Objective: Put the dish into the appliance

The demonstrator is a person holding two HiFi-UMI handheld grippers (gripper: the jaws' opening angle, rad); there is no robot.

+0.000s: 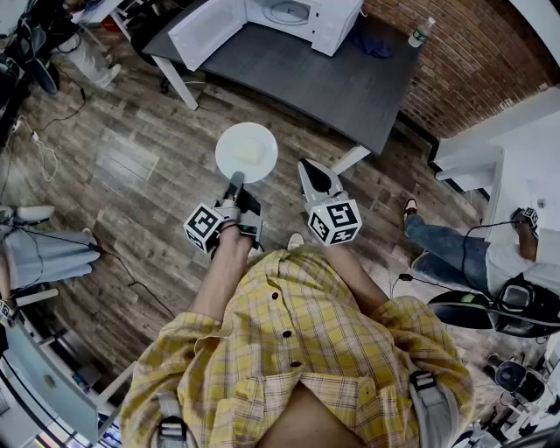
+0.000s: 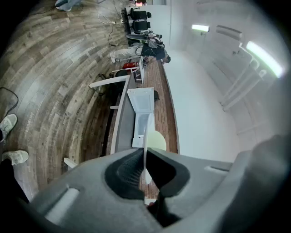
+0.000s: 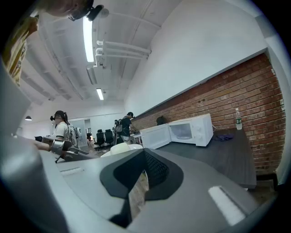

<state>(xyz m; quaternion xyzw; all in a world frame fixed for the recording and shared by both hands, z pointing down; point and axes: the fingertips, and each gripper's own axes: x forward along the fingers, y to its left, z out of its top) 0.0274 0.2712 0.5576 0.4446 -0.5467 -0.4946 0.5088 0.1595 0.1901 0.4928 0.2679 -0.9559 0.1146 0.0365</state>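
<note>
Above the wood floor [image 1: 131, 157], short of the dark table [image 1: 350, 87], my left claw [image 1: 234, 184] pinches the white plate [image 1: 247, 151] by its rim. My right claw [image 1: 308, 168], jaws all but closed, holds nothing. The microwave [image 1: 280, 17] stands open.

No writing can be read anywhere I look: the microwave [image 1: 337, 22] shows no legible brand, and the water bottle [image 1: 421, 32] label is too small.
</note>
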